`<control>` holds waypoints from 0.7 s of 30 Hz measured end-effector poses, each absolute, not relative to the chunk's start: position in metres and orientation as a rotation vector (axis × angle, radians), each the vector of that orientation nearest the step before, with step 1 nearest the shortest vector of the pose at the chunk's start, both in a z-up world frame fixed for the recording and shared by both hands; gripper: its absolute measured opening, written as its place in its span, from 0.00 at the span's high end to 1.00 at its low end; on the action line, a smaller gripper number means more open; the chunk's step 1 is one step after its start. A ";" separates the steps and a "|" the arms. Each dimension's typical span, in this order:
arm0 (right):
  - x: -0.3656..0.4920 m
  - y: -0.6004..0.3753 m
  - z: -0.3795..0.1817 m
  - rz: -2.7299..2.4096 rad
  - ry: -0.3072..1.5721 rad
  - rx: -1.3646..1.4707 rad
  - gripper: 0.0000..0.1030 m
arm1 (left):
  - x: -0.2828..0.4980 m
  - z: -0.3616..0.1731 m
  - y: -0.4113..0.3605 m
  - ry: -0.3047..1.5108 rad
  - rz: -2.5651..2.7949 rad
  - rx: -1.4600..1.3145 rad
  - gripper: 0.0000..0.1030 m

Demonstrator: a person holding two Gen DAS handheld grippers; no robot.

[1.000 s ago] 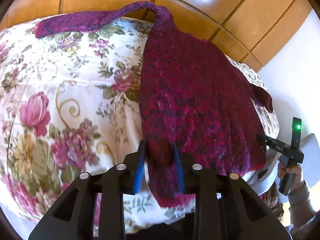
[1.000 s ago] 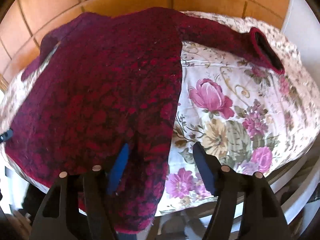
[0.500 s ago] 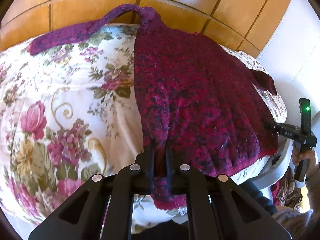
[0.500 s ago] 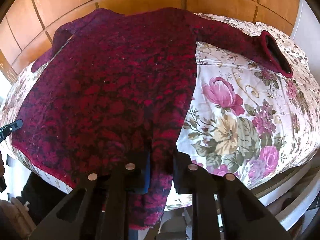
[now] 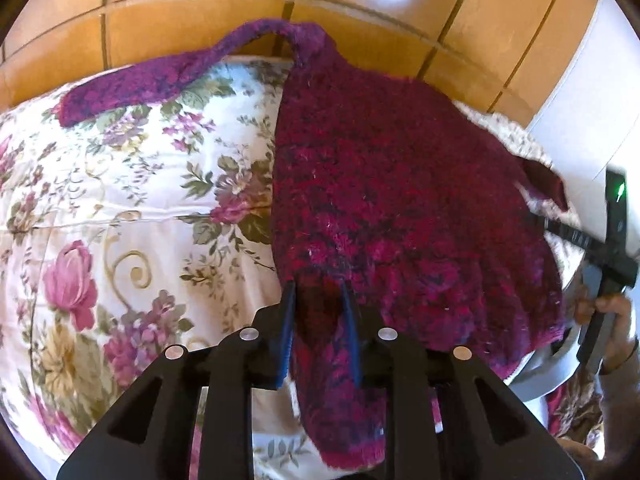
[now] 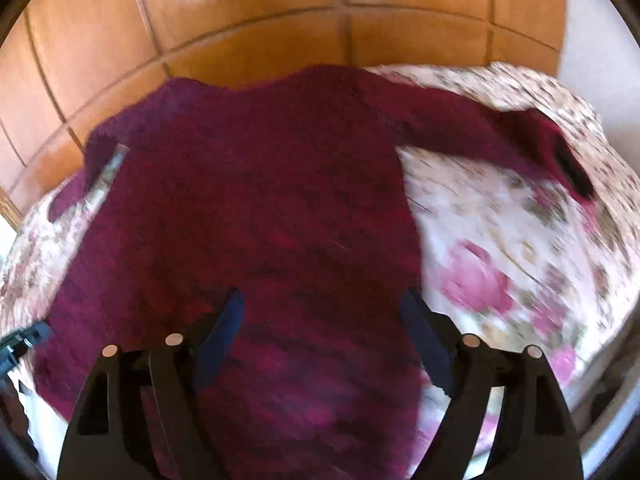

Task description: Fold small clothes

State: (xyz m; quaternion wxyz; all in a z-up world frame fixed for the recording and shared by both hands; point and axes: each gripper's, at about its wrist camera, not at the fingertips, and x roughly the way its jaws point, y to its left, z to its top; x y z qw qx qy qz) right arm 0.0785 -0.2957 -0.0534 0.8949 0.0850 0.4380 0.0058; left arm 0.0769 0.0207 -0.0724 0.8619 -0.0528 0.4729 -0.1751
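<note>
- The left gripper (image 5: 318,312) had its jaws a little apart, with the sweater (image 5: 400,208) hem between them.
- The right gripper (image 6: 322,320) had its jaws wide apart over the sweater.
- The sweater lay on the flowery cloth (image 5: 120,208).

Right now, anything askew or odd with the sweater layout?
The sweater lies off-centre: its hem hangs over the near edge of the floral tablecloth, and one sleeve trails along the far edge. The left claw has fabric between its fingers; the right claw is open. Nothing looks damaged.
</note>
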 end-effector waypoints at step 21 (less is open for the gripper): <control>0.150 -0.226 -0.106 0.061 0.868 0.019 0.07 | 0.126 -0.068 0.111 0.918 -0.060 -0.314 0.47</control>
